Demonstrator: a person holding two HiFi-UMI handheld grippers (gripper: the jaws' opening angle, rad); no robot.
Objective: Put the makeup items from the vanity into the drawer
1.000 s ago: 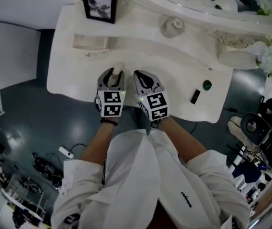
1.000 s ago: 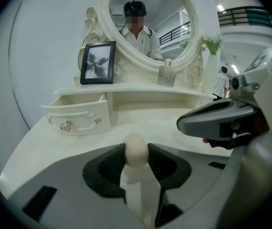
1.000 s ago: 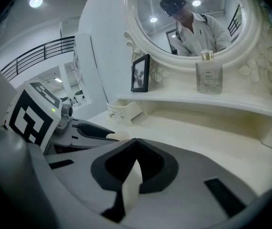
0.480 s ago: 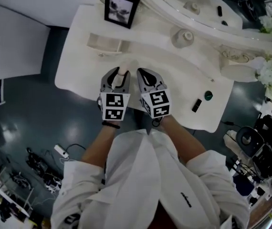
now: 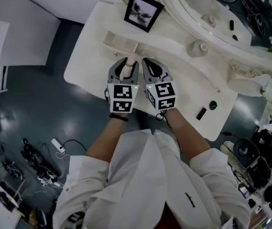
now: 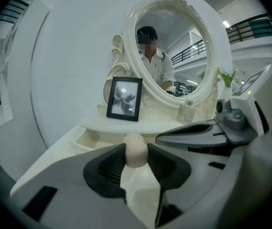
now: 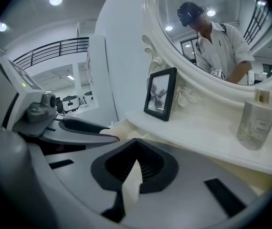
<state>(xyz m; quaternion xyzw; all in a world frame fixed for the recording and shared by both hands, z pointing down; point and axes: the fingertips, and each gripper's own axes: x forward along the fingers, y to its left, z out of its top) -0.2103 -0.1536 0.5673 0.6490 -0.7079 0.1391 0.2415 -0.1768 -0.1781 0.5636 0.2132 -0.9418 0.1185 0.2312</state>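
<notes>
Left gripper (image 5: 128,66) pinches a beige makeup sponge (image 6: 135,147) between its pads, partway from the vanity's (image 5: 88,66) front edge to the open drawer (image 5: 112,38) near the back-left corner. Right gripper (image 5: 151,67) hangs alongside, jaws together on nothing. Soft and rounded, the sponge could squirt out short of the drawer if the squeeze slackens or the wrist jolts.

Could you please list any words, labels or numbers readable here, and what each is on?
None is legible.
Small dark print on the white shirt: too small to read.
Label on the clear bottle: too faint to read.
</notes>
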